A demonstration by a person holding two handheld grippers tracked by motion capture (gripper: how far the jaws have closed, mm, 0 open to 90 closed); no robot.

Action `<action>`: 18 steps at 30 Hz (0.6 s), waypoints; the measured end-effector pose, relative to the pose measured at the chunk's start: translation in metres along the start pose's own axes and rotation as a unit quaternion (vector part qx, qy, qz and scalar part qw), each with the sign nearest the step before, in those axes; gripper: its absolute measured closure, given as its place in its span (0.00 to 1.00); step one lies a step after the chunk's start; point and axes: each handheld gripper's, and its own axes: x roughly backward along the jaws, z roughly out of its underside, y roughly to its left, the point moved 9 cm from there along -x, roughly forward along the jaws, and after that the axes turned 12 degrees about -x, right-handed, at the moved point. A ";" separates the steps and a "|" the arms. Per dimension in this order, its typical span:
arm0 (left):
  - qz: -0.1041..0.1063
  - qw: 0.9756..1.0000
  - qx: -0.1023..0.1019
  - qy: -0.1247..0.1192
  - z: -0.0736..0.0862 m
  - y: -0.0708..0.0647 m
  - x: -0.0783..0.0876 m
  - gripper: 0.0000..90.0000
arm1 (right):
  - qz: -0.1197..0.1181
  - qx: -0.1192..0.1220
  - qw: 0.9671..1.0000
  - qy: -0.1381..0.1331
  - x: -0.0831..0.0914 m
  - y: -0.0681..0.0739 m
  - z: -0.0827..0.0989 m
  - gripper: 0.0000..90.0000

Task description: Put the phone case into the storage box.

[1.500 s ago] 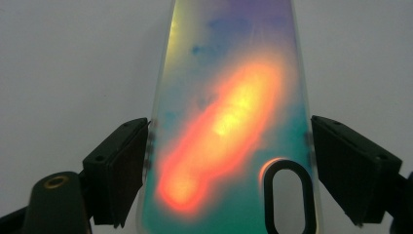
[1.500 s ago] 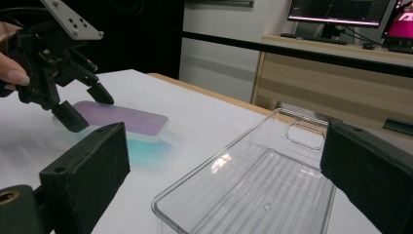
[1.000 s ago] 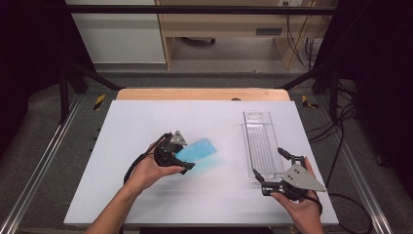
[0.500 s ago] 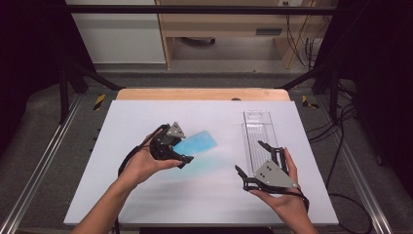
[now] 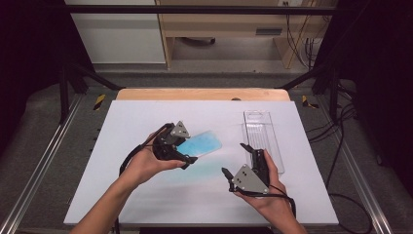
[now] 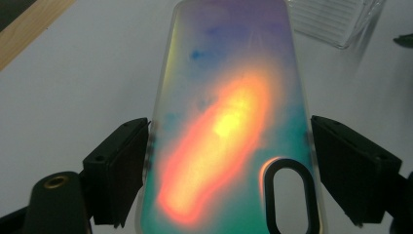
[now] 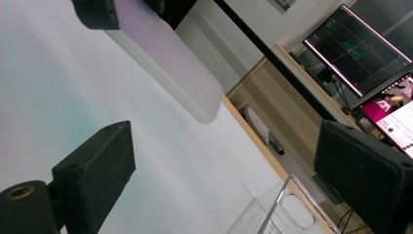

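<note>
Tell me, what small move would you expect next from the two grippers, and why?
Probably the right gripper closes in on the phone case's free end. The left gripper holds the case lifted off the white table, while the right one is open, empty and angled toward it, beside the clear plastic box.

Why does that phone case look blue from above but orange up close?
In the high view the phone case reads pale blue and casts a bluish tint on the table; in the left gripper view its iridescent surface throws orange-yellow glare, soft and slightly blurred.
</note>
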 end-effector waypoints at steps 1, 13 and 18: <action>-0.001 1.000 0.000 0.000 -0.001 0.000 0.000 0.18 | 0.001 0.006 1.000 0.000 -0.002 0.002 -0.001 0.10; 0.008 1.000 -0.010 0.001 -0.007 -0.007 -0.001 0.18 | 0.007 0.050 0.999 0.008 -0.016 0.020 -0.005 0.14; 0.012 1.000 -0.015 0.002 -0.010 -0.010 -0.001 0.18 | 0.016 0.072 0.997 0.013 -0.021 0.022 -0.006 0.17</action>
